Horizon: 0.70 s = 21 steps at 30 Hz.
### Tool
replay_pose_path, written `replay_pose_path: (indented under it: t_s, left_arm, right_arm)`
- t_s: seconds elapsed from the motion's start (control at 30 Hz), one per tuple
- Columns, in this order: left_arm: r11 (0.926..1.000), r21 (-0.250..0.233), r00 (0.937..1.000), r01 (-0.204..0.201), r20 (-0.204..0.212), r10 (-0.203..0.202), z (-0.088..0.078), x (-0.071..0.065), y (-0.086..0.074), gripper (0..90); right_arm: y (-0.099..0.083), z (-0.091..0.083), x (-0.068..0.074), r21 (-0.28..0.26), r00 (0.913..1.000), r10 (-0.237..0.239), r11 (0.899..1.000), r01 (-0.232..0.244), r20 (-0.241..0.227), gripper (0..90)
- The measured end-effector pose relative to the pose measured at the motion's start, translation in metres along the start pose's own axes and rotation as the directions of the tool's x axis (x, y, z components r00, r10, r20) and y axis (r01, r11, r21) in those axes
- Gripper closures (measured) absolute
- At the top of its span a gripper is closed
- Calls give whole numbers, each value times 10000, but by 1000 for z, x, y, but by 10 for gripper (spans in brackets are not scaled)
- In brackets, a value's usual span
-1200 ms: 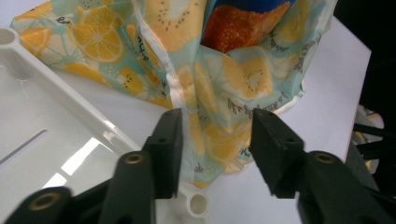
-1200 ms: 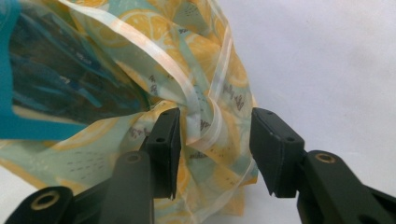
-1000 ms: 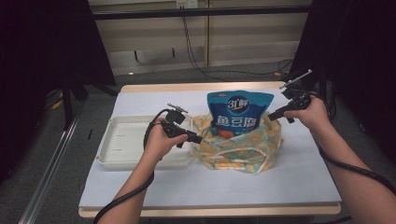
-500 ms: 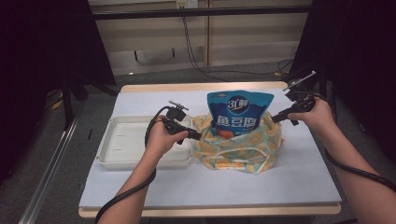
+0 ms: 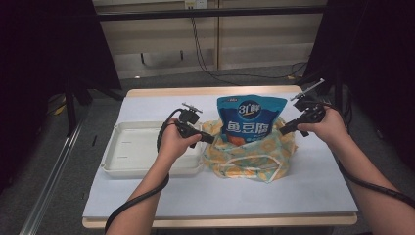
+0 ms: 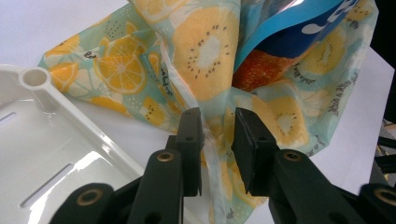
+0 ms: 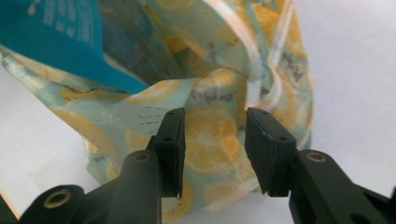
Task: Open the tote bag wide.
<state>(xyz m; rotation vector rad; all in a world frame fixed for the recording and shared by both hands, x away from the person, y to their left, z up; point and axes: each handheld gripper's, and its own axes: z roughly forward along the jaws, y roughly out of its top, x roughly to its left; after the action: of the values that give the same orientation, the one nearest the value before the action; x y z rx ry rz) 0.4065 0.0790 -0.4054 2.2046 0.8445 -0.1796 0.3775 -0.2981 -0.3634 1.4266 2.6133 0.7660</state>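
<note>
Fruit-printed thin plastic bag (image 5: 254,156) holds a blue snack pouch (image 5: 250,117); both tools, left (image 6: 217,126) and right (image 7: 212,128), have been closing, not yet clenched: seat each rim fold deep between pads.

Left claw (image 5: 208,139) and right claw (image 5: 285,129): black bodies, each with two flat black rectangular jaws on arms fixed by round brass-ringed screws. A black cable trails from each. Both forearms are bare, without sleeves.

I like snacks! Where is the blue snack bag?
In the high view the blue snack bag stands upright in the fruit-print bag, mid-table, right of the white tray.
</note>
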Motion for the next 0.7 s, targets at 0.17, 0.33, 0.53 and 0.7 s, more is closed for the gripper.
replay_pose_path:
  t_s: [0.17,0.33,0.53,0.7]
  left_arm:
    - [9999,113,10000,-73,20,73,0,2,1,751]
    - [10000,56,10000,-55,4,55,-2,3,0,755]
    - [9999,-124,10000,86,49,-85,-7,0,2,702]
    - [9999,-54,9999,87,62,-86,-1,0,2,671]
  right_arm:
    - [1,4,4,2,9998,-59,10000,59,-172,537]
    - [1,6,7,47,9995,-206,9998,207,-239,495]
    - [0,5,9,47,9990,-287,9996,289,-350,450]
    - [-2,9,9,-48,9992,-196,9998,195,-345,361]
